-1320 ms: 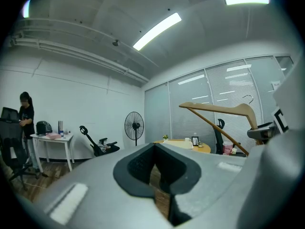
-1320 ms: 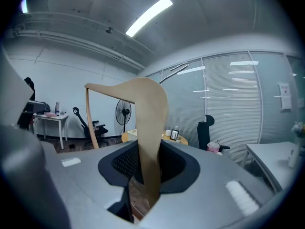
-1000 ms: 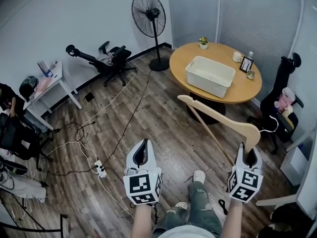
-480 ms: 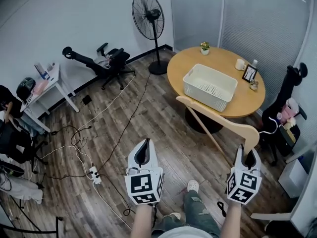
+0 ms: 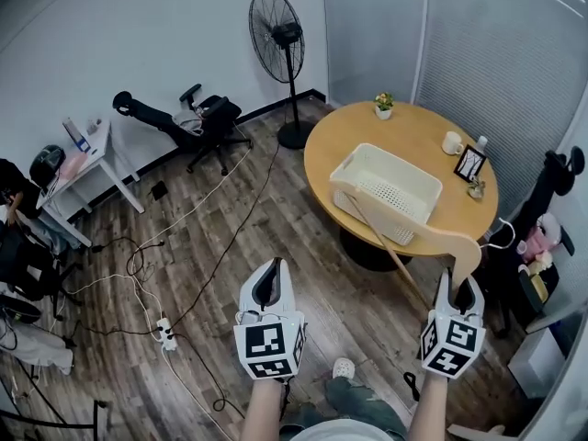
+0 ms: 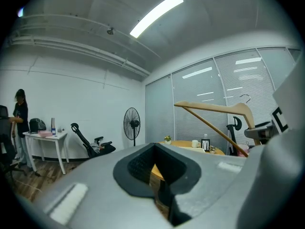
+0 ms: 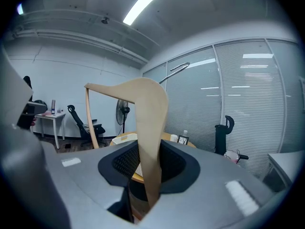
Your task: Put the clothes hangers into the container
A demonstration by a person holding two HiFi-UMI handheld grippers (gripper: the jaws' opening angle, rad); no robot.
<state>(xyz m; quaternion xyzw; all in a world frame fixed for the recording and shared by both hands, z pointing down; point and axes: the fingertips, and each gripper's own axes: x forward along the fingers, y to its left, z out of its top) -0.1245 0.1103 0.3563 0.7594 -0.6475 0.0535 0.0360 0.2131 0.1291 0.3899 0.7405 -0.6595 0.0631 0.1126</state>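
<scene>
My right gripper (image 5: 462, 292) is shut on one arm of a pale wooden clothes hanger (image 5: 418, 227), which rises from the jaws and reaches left over the white perforated container (image 5: 386, 190) on the round table. In the right gripper view the hanger (image 7: 148, 132) stands pinched between the jaws, its metal hook at the top. My left gripper (image 5: 267, 283) is held lower left, over the floor, jaws shut with nothing between them. The left gripper view shows the hanger (image 6: 214, 109) off to the right.
The round wooden table (image 5: 344, 141) also carries a small plant (image 5: 382, 106), a mug (image 5: 451, 142) and a picture frame (image 5: 470, 163). A standing fan (image 5: 283, 49) is behind it. Cables and a power strip (image 5: 163, 332) lie on the floor at left. A white desk (image 5: 78, 165) stands far left.
The view has closed in on the table. The hanger in my right gripper now overlaps the container instead of hanging in front of the table.
</scene>
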